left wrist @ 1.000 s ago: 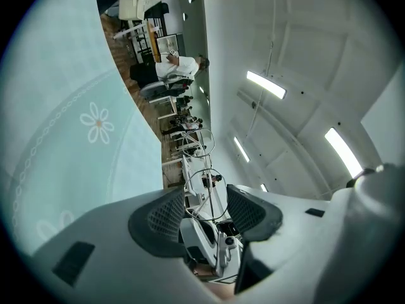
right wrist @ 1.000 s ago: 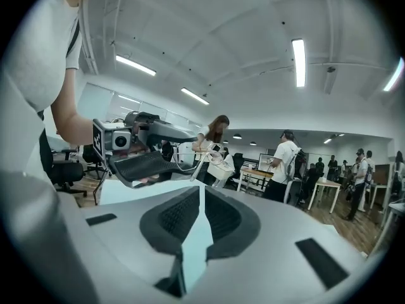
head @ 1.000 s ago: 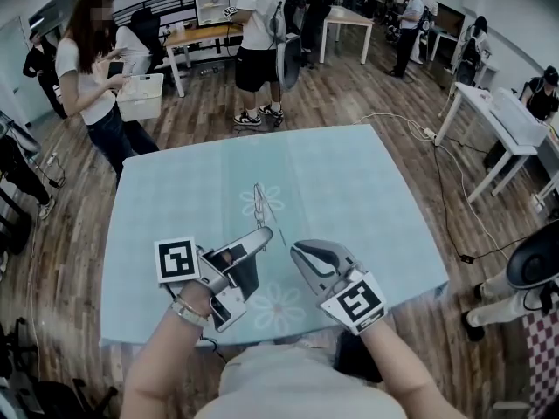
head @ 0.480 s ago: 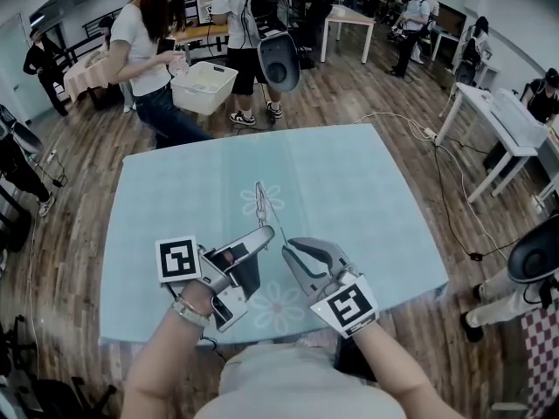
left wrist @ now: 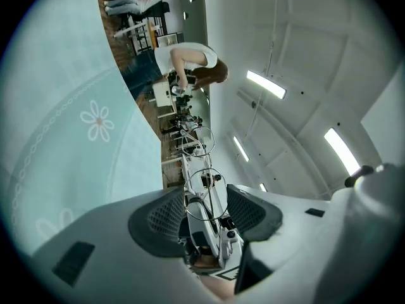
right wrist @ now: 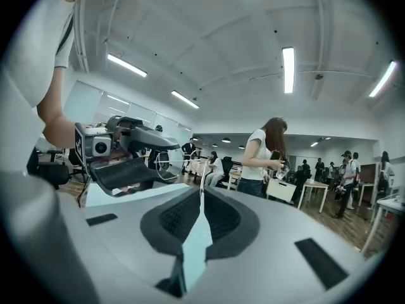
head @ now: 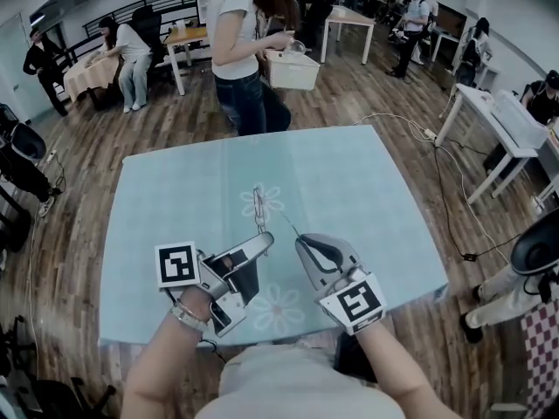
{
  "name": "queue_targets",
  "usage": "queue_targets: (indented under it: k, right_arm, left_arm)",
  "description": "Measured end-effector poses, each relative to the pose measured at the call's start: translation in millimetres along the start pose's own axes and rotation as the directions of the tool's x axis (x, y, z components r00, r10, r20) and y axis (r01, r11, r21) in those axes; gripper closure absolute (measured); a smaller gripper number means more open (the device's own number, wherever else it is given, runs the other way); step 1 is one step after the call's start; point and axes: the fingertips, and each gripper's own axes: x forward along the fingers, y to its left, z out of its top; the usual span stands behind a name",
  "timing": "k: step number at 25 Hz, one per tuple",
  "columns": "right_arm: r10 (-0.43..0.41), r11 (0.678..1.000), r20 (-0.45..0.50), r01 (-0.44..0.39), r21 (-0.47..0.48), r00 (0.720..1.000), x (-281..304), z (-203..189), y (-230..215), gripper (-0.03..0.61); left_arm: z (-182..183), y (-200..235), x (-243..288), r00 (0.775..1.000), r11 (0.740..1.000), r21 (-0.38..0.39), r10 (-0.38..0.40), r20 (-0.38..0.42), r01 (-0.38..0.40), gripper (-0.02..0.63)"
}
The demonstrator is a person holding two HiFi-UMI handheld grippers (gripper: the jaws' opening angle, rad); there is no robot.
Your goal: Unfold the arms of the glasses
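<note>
Mid-unfold: left gripper [head: 262, 241] clamps glasses [head: 259, 204] at frame centre, above table [head: 367, 190]. My right gripper [head: 302, 243] jaws just closed, pinching one arm [head: 290, 227]. Next, I'd swing it outward gently.

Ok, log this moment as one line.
left gripper: shut on glasses | right gripper: jaws just closed further, pinching one arm | arm: swung out from glasses

Bright ceiling lights [right wrist: 288, 68], soft shadows, fisheye edges, dark corners
</note>
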Motion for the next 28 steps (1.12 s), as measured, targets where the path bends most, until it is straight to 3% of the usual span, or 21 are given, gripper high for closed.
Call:
queue_targets:
  k: [16,28]
  right_arm:
    - [-0.125,0.992,-0.024,0.125,0.020,0.992,-15.0,-5.2,-48.7,0.553]
    - [-0.143,0.990,-0.032,0.143,0.012,0.989,-16.2,-17.0,-64.7,0.549]
  left_arm:
    - [-22.2,-4.0,-5.4,0.999,1.000,-0.003,-0.004,-0.049,0.004,0.397]
    - [-43.0,-0.1,-10.5,0.995,1.000,-0.013,-0.001,-0.100,-0.001,0.397]
